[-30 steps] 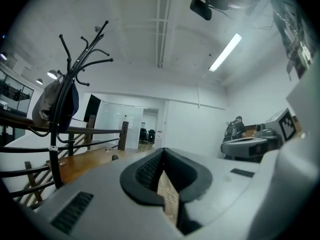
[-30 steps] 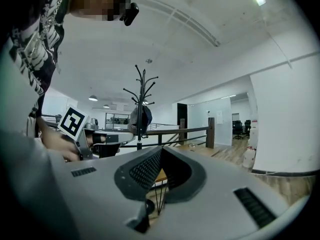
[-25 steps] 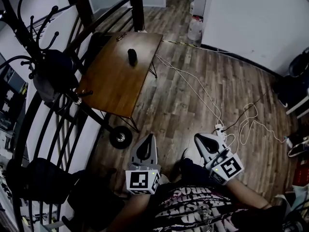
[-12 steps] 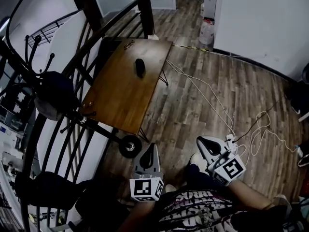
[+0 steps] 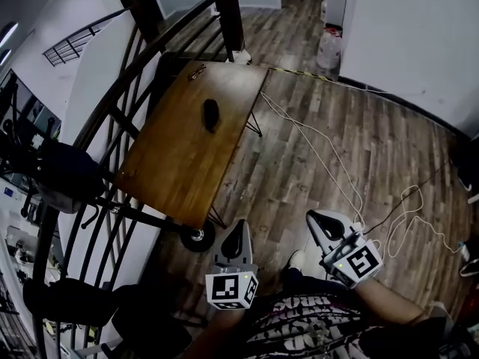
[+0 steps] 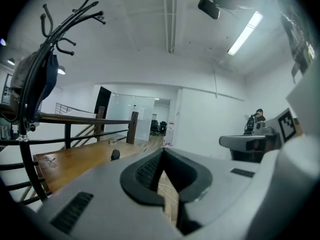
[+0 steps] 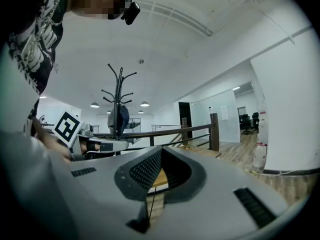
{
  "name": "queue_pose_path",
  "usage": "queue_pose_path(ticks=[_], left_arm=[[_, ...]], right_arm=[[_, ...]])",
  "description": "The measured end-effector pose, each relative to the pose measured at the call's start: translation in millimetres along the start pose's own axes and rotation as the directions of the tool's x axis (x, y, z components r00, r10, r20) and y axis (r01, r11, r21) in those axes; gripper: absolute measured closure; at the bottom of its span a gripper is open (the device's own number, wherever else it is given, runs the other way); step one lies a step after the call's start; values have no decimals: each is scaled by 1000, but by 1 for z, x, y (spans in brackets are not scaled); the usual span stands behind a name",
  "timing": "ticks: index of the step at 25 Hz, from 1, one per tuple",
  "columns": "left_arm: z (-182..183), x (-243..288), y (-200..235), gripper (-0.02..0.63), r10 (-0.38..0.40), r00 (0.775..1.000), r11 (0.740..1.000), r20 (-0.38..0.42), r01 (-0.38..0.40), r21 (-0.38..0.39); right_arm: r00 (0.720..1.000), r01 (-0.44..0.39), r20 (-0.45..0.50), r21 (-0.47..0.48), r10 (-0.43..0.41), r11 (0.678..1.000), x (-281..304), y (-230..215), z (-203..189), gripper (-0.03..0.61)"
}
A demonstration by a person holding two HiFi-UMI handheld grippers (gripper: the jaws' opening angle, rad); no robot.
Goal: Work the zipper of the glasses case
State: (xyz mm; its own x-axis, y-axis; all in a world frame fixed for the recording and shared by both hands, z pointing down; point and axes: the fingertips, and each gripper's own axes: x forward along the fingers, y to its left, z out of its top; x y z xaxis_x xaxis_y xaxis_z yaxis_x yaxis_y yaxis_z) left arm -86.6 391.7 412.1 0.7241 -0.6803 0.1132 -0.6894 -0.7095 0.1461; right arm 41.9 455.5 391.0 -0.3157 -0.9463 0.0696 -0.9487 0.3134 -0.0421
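Holds left gripper and right gripper low and close to the body, pointed forward over the floor, jaws of both pressed together on nothing: a carrying posture, probably, with no target yet in reach. Finds the glasses case lying well ahead, near the middle of the table, zipper too small to read. Needs an approach to the table before any grip on case or zipper pull.

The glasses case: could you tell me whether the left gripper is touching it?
Apart. The head view shows the glasses case lying mid-table, with bare tabletop and floor separating it from the left gripper.
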Motion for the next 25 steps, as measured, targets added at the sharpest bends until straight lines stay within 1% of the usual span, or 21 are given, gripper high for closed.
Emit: queue_pose_path(ticks=[3, 5, 8, 11, 14, 18, 25], left_arm=[[21, 26, -15, 606, 12, 1000, 999, 28, -13, 33], [33, 41, -21, 606, 28, 999, 999, 42, -30, 40], [40, 61, -30, 606, 37, 998, 998, 45, -39, 55], [46, 72, -41, 606, 32, 999, 997, 38, -34, 70], [53, 80, -42, 606, 40, 998, 996, 40, -44, 82], [52, 94, -39, 606, 49, 998, 994, 30, -52, 91], [36, 136, -24, 606, 41, 999, 998, 0, -41, 54]], right_arm=[[1000, -14, 26, 0, 14, 1000, 0, -31, 12, 580], [998, -36, 42, -8, 36, 999, 3, -46, 21, 580], [996, -65, 64, -17, 66, 998, 8, -63, 28, 580], [994, -82, 70, 3, 82, 997, 11, -77, 31, 580], [992, -99, 77, 9, 98, 995, 16, -85, 34, 580], [991, -113, 78, 16, 112, 993, 28, -98, 31, 580], [995, -101, 23, 28, 100, 995, 53, -129, 13, 580]])
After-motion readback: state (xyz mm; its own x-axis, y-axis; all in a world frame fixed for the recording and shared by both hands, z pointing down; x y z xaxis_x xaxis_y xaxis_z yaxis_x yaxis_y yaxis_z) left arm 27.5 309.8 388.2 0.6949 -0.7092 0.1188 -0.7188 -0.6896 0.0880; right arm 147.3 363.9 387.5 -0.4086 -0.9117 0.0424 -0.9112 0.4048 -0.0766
